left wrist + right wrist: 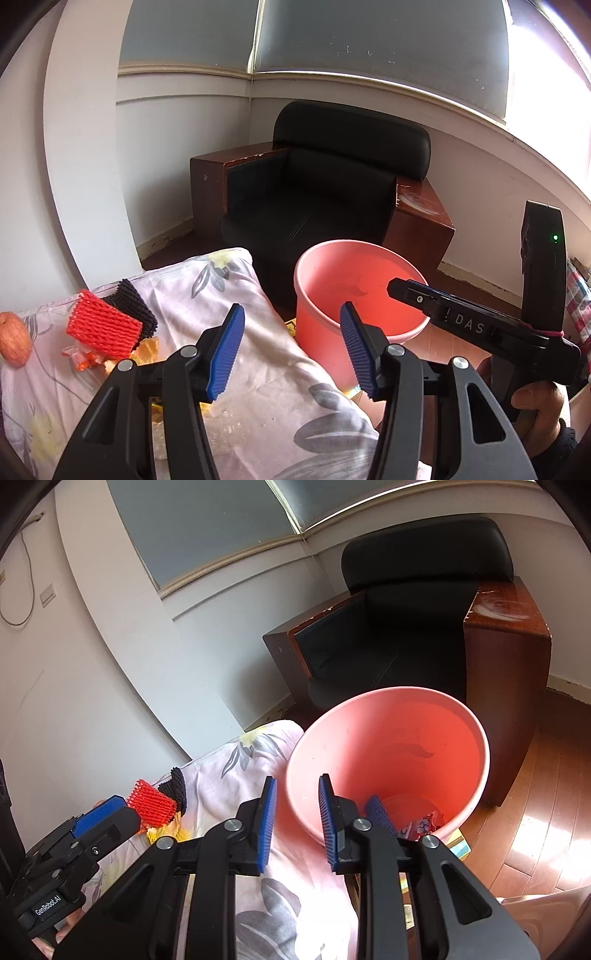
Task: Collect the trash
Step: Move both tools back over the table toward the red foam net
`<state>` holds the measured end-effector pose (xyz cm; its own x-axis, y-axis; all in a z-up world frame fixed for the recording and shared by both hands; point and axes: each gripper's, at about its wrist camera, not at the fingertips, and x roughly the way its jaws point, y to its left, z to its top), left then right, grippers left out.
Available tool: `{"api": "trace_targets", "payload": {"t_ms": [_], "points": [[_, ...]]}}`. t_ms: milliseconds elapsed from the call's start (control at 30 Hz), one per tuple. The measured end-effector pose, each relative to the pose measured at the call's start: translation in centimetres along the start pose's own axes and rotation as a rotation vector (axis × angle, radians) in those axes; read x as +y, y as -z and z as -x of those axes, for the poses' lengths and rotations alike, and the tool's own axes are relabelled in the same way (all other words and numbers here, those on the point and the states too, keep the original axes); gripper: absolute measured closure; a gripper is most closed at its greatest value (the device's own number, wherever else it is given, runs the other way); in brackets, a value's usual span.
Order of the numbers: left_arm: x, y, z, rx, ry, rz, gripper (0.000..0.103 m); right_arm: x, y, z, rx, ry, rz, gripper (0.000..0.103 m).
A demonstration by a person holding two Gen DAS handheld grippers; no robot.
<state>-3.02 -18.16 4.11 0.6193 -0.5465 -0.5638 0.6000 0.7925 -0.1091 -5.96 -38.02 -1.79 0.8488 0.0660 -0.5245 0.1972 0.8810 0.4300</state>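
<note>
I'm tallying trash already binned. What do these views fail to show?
- Pink bin floor: left wrist view, hidden by its near wall.
- Bin contents: right wrist view, half covered by right gripper.
- Yellow wrappers: left wrist view, partly under red foam net.

Bucket [388, 746] pink, inside orange-pink. Cloth [280, 369] pale pink w/ grey + yellow flower print. Foam nets far left: one red [103, 328], one black [131, 299]. Armchair [332, 184] black, brown wood sides. Gripper pads [226, 354] blue, ribbed.
</note>
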Motion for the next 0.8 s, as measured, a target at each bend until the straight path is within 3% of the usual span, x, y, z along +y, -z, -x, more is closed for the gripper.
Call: {"api": "trace_targets", "payload": {"t_ms": [433,800], "points": [[4.6,2.1,3.6,0.0,-0.085,0.071,0.05,5.2,2.5,0.9,0.011,-0.072,0.093,0.079],[7.7,3.8,5.2,0.001,-0.132,0.13,0.05,7.0,3.9,0.3,0.042,-0.091,0.12,0.079]]}}
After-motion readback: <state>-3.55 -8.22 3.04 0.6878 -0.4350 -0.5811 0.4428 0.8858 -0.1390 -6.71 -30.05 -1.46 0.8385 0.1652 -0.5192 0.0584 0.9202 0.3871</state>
